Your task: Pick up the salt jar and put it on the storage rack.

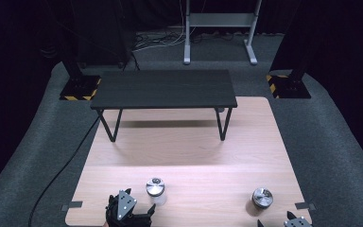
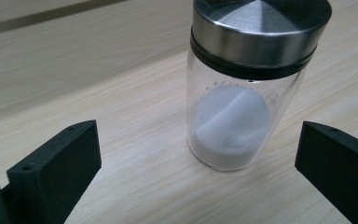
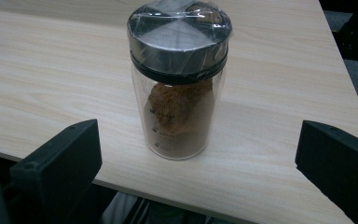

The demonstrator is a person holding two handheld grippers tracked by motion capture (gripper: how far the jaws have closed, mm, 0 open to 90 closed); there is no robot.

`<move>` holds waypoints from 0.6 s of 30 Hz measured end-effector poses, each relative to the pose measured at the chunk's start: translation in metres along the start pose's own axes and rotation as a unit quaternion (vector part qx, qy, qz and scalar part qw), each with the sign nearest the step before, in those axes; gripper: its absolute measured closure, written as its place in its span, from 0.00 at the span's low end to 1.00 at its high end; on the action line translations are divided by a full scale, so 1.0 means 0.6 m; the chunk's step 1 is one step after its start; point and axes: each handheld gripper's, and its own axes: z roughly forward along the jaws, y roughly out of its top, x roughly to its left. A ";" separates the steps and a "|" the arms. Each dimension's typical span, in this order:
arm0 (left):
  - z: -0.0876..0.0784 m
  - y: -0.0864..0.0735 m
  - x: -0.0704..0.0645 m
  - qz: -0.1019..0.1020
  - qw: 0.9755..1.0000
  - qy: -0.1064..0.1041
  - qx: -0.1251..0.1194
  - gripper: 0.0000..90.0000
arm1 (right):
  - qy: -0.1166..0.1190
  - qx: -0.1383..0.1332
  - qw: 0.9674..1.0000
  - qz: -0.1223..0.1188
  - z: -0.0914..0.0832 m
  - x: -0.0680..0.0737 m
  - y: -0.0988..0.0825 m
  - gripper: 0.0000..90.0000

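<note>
Two glass jars stood upright on a pale wooden table, long axes vertical, steel lids facing up. In the high view, the jar of white powder sat at lower centre-left, just beside the left gripper at the bottom edge. The jar of brown powder sat at lower right, near the right gripper.

In the left gripper view, the white jar stood ahead of the wide-open jaws, right of centre between them, touching neither. In the right gripper view, the brown jar (its lid wrapped in clear film) stood near the table's front edge, ahead of jaws spread wide apart, untouched.

A low black bench occupied the table's far half. Grey carpet surrounded it, with a metal stand at top centre in a dark room.
</note>
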 end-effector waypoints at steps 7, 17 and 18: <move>0.020 -0.004 0.000 -0.008 1.000 -0.001 0.007 0.00 | 0.002 0.001 1.000 -0.008 0.002 0.000 0.000 0.00; 0.054 0.004 -0.008 0.001 1.000 -0.009 0.006 0.00 | 0.009 0.005 1.000 -0.006 0.008 -0.002 -0.002 0.00; 0.056 0.005 -0.008 0.002 1.000 -0.011 0.007 0.00 | 0.009 0.005 1.000 -0.006 0.008 -0.002 -0.003 0.00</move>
